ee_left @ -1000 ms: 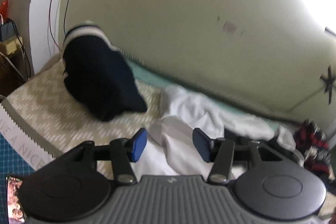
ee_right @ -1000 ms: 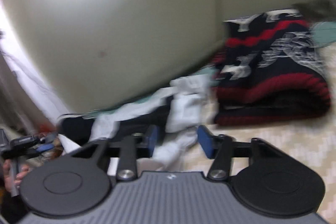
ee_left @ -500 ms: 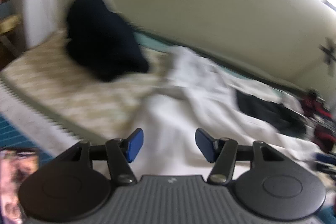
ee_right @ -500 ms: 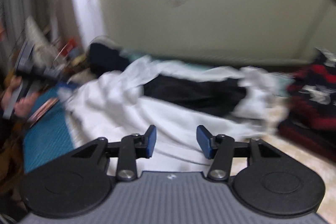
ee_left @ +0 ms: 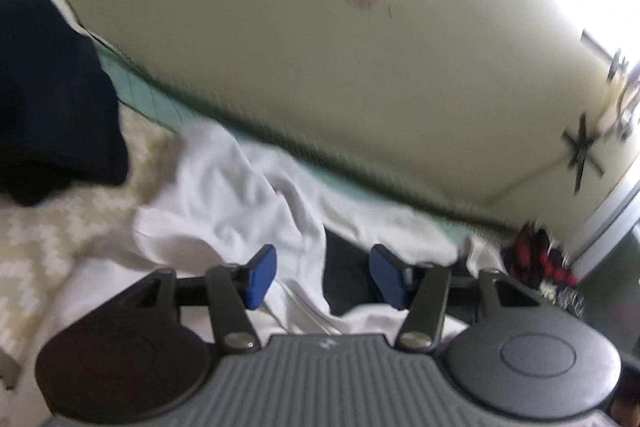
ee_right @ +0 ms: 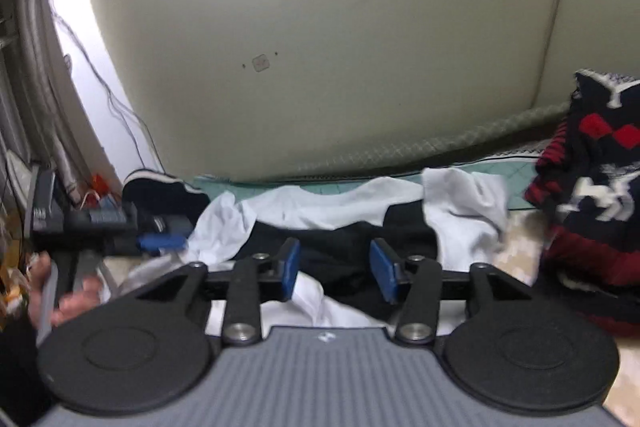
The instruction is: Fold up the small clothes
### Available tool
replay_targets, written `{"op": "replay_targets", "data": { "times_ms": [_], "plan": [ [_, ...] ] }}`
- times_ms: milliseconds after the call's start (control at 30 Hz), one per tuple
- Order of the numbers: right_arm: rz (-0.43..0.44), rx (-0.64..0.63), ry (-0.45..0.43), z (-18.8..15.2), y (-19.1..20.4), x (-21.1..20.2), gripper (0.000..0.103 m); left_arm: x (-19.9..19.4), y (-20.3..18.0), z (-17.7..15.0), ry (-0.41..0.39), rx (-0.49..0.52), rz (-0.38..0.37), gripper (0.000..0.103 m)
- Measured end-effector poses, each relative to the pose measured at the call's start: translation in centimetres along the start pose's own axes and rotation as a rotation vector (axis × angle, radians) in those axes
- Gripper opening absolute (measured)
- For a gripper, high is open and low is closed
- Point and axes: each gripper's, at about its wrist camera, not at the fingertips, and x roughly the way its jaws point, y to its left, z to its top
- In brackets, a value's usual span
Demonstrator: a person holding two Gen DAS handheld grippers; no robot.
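Pale wall backs a patterned bed cover where the white garment sprawls crosswise, black cloth inside it — just ahead of both grippers. Left gripper is opening, empty; right gripper stands half-open, empty, nearer the dark middle.

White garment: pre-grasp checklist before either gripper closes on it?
1. Left gripper free: ok, jaws opening, pads apart, nothing pinched.
2. Right gripper free: ok, pads apart, nothing pinched.
3. White garment in front of both grippers: ok, crumpled on the bed, unfolded.
4. Black cloth separate from the white garment: cannot tell, white fabric drapes over it at both ends.
5. Clean edge or corner to pinch: not ok, the left view is blurred and the fabric is bunched.
6. Nearby piles out of the way: ok, navy garment and red-patterned knit sit off to the sides.
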Motion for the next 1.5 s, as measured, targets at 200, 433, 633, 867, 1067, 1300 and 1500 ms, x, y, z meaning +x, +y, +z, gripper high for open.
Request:
{"op": "replay_targets", "data": {
  "times_ms": [200, 433, 633, 867, 1067, 1300, 1500],
  "plan": [
    [0.246, 0.018, 0.196, -2.8, 3.6, 0.7, 0.046, -2.0, 0.8, -3.1, 0.061, -0.042, 0.018, 0.052],
    [0.281, -0.049, 0.353, -4.4, 7.7, 8.9, 0.013, -4.1, -0.4, -7.4, 0.087, 0.026, 0.055, 0.054],
    [-0.131, -0.050, 0.009, 0.9, 2.1, 6.5, 0.044, -6.6, 1.5, -8.7, 0.067, 0.031, 0.090, 0.057],
    [0.009, -0.050, 0.081, -2.8, 3.2, 0.7, 0.047, -6.6, 2.0, -9.6, 0.045, 0.050, 0.109, 0.060],
    [0.069, 0.003, 0.199, -4.7, 2.7, 2.0, 0.054, -8.6, 2.0, -9.2, 0.010, 0.061, 0.130, 0.061],
    [-0.061, 0.165, 0.036, -4.3, 0.6, -2.3, 0.063, -12.2, 6.0, -7.6, -0.023, -0.035, 0.253, 0.068],
    [-0.009, 0.251, 0.099, -7.8, 0.7, -9.2, 0.061, -11.2, 8.4, -7.6, 0.027, -0.107, 0.236, 0.076]
  ]
}}
